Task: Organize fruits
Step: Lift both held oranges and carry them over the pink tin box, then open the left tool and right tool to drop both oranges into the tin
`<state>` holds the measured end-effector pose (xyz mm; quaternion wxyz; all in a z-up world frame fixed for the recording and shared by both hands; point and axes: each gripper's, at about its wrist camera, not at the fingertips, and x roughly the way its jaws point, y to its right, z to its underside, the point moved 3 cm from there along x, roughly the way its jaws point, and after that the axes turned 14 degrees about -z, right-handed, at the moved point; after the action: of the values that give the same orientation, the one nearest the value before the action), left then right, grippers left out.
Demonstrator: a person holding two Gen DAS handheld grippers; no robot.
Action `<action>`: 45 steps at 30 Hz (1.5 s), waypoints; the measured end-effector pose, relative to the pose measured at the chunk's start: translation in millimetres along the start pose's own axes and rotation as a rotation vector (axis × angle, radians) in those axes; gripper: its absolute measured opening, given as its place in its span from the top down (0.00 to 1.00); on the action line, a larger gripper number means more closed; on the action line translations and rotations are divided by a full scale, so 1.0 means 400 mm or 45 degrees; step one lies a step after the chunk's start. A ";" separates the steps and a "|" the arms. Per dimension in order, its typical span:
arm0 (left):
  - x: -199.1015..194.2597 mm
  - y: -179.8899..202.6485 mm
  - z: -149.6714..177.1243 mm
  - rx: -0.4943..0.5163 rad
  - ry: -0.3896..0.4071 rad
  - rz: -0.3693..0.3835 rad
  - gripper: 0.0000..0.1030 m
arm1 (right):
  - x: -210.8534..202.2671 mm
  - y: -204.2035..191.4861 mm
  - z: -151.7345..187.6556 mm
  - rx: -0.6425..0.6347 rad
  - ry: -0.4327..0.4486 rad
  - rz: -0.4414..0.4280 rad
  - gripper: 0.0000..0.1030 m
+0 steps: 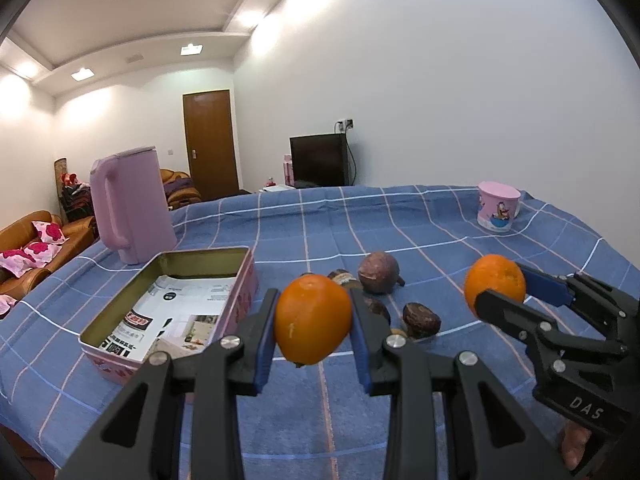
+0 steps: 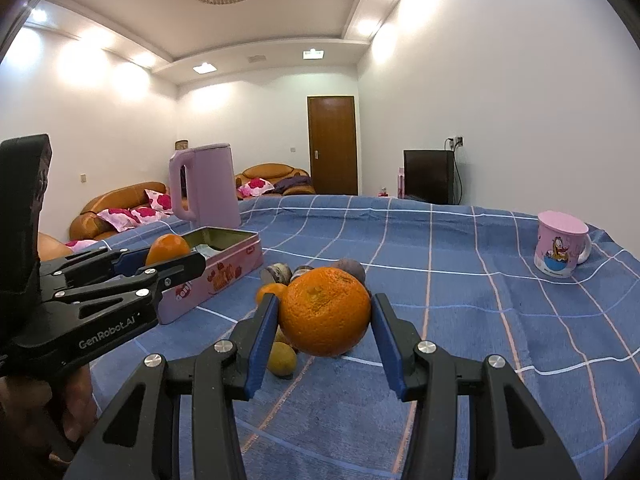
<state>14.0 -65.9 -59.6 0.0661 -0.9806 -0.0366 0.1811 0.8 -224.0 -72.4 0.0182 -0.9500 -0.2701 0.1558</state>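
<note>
- You have one orange point(image 1: 313, 318) clamped in the left gripper point(image 1: 314, 332) and a second orange point(image 2: 325, 312) clamped in the right gripper point(image 2: 325, 334); both fruits hang clear above the cloth point(image 1: 440, 216).
- This looks like the carry step: both oranges are lifted, neither is yet in the tin point(image 1: 120, 312).
- The tin sits to the left of the left gripper, lid off, near the pink jug point(image 1: 132, 204).
- Inside the tin you can see only printed paper point(image 1: 180, 312); no fruit shows in it yet.
- Next move, as I judge it: swing the left orange over the tin's open top, lower it, then let go; the right one has further to travel.
- Mind the tin's near wall when you cross it.
- Several dark fruits point(image 1: 378, 278) and small yellow ones point(image 2: 282, 358) lie loose on the cloth between the grippers, waiting.
- The pink mug point(image 2: 560, 250) stands well apart on the right, its lid on; what it holds is hidden.
</note>
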 end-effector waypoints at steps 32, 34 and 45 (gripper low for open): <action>0.182 -0.281 -0.054 -0.100 -0.160 -0.191 0.66 | 0.280 -0.129 -0.172 -0.014 -0.167 -0.256 0.52; 0.202 -0.297 -0.054 -0.101 -0.183 -0.203 0.66 | 0.307 -0.142 -0.176 -0.022 -0.188 -0.273 0.52; 0.285 -0.364 -0.055 -0.101 -0.268 -0.230 0.66 | 0.451 -0.214 -0.182 -0.086 -0.293 -0.329 0.52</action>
<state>121.3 86.4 -58.4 0.0393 -0.9507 -0.1386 0.2746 124.8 -53.8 -44.8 -0.0250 -0.8833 -0.3954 0.2507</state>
